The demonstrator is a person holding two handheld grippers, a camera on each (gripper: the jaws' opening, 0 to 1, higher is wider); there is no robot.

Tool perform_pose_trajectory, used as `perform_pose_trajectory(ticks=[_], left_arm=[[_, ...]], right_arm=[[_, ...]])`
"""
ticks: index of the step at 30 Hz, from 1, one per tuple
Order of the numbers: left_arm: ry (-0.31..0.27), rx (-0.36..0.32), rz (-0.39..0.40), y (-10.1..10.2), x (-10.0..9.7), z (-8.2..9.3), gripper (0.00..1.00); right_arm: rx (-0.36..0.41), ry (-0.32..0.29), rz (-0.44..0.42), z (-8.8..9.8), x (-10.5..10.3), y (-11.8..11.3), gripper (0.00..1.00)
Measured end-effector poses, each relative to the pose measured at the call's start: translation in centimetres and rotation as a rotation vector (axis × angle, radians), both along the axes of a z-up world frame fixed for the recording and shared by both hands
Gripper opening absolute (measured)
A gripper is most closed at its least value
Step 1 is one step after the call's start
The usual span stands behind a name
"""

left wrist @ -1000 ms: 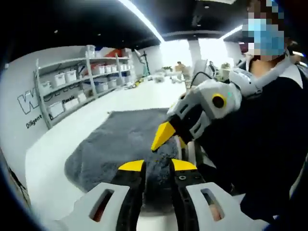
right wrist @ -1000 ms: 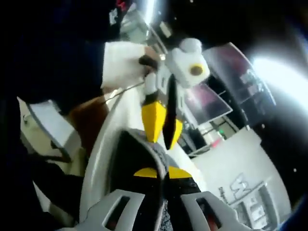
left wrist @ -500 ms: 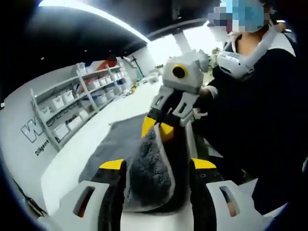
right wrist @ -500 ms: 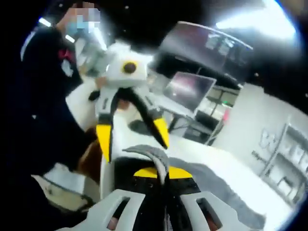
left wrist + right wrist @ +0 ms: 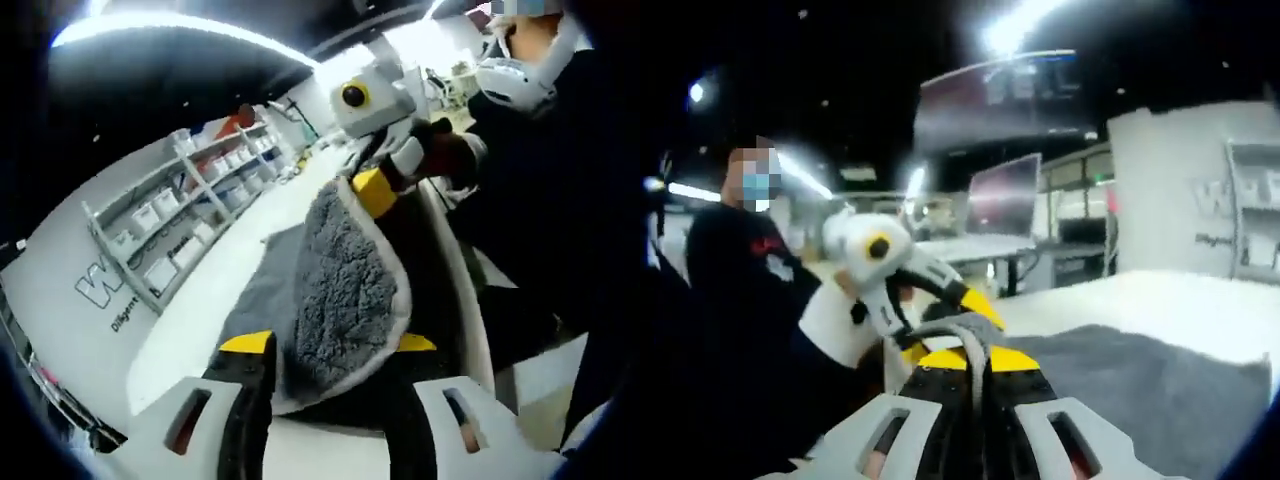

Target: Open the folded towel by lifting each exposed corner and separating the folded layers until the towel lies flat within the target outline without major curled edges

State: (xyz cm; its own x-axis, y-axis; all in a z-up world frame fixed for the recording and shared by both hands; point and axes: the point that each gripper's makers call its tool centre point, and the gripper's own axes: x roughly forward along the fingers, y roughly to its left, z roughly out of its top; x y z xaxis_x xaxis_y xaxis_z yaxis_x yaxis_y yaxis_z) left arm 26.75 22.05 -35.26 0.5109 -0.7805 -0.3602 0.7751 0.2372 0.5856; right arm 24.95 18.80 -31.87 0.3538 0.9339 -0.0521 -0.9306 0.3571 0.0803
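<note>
The white worktop [image 5: 190, 330] holds the grey towel [image 5: 340, 290]. Your right tongs [image 5: 975, 358] pinch its edge and lift it. Your left tongs [image 5: 330, 343] are wide around the fold. Next, I think, pull apart and lay it flat.

White housings with cut-out slots and yellow-tipped black jaws are seen on the left gripper [image 5: 325, 345] and right gripper [image 5: 973, 358]. A dark top and white sleeve [image 5: 835, 320] are worn.
</note>
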Motion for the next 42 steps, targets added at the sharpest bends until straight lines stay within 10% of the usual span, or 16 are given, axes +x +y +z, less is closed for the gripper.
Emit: perform_pose_trajectory(ticks=[10, 16, 22, 29, 42], left_arm=[[-0.127, -0.166, -0.002, -0.5, 1.1, 4.0, 0.10], [-0.123, -0.232, -0.013, -1.4, 0.9, 5.2, 0.03], [-0.157, -0.318, 0.020, -2.3, 1.6, 7.3, 0.02], [-0.155, -0.293, 0.006, -4.2, 1.5, 7.5, 0.02], [-0.228, -0.199, 0.022, -7.2, 1.5, 8.1, 0.02]], right_arm=[[0.119, 0.158, 0.042, 0.7, 0.8, -1.6, 0.00], [0.032, -0.014, 0.000, 0.4, 1.3, -3.0, 0.00], [-0.136, -0.332, -0.102, 0.8, 2.3, -4.0, 0.07], [-0.190, -0.564, -0.164, 3.0, 1.5, -3.9, 0.16], [-0.280, -0.623, -0.208, 2.7, 1.8, -2.2, 0.32]])
